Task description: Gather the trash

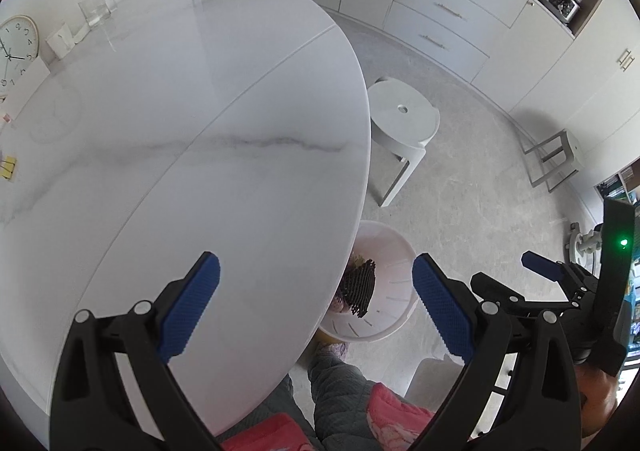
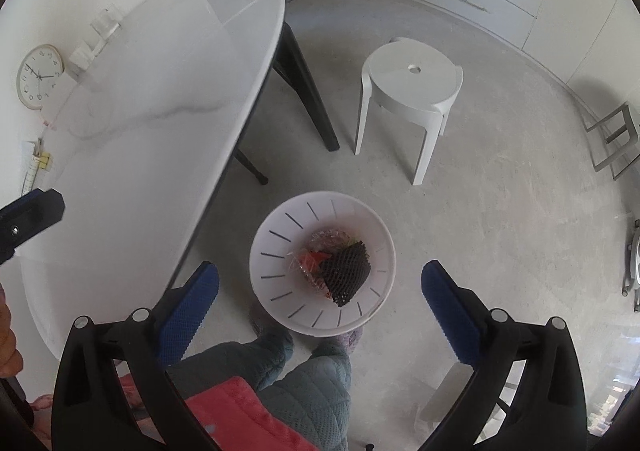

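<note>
- The right tongs (image 2: 320, 291) are hanging over the floor (image 2: 500, 211), pointing steeply down, their blue pads standing wide apart with nothing between them.
- Directly below them in the right wrist view, the white slotted bin (image 2: 276, 239) is sitting on the floor just beside the table (image 2: 160, 123), and its whole round rim is showing.
- Inside that bin the trash is lying in a heap: a black foam net (image 2: 348, 271) on top, with crinkled clear wrapping and a bit of red-orange (image 2: 314, 259) beside it.
- The left wrist view is catching only part of the same bin (image 1: 392, 291), since the table (image 1: 180, 111) edge is covering its near side; there the net (image 1: 362, 287) is showing, while the red scrap is hidden.
- The left tongs (image 1: 316, 295) are standing apart and empty, one pad over the marble top and the other out past its edge above the bin.
- Only the left wrist view is showing the right tongs from the side (image 1: 516, 279), with a green light glowing on the body behind them.
- Only the right wrist view is showing the table's dark legs (image 2: 304, 91) and the full white stool (image 2: 412, 83).
- The person's quilted trouser legs (image 2: 304, 375) are showing next to the bin.
</note>
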Demonstrator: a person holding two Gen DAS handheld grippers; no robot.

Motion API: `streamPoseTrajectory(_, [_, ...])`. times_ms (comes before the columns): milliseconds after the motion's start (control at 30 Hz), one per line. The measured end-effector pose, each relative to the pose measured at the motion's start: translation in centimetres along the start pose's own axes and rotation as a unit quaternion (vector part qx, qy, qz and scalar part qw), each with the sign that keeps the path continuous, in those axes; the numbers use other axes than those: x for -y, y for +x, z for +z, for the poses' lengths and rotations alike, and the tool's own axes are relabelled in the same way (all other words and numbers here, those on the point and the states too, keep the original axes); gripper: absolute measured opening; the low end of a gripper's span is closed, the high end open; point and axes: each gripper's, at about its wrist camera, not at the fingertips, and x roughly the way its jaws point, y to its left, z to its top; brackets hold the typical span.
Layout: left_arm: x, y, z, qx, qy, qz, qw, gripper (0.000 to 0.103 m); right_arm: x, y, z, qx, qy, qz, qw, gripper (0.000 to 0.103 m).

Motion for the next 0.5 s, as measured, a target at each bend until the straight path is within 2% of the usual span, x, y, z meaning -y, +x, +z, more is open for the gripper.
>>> streamPoseTrajectory(133, [-0.4,-1.8,0.5,0.028,-0.004,0.019,0.9994,0.093,-2.1,-2.1,1.6,0.031,-0.026,0.002,0.999,0.100])
streamPoseTrajectory(300, [-1.6,-5.4,1.5,0.067,-0.025,0.031,0.9970,0.093,-5.8,-5.9,4.9,0.089,-0.072,-0.002,0.993,0.100])
streamPoseTrajectory(433, [-3.2,-9.5,2.7,0.110,-0.051,0.049,0.9914,0.093,-8.5,-9.0,7.1,0.130,-0.100,0.023,0.986,0.100])
streamPoseTrajectory(500, [-4.3,-11.9,3.4,0.136,-0.066,0.070,0.9860,0.093,-10.3,-11.2,8.6,0.157,-0.117,0.039,0.980,0.100])
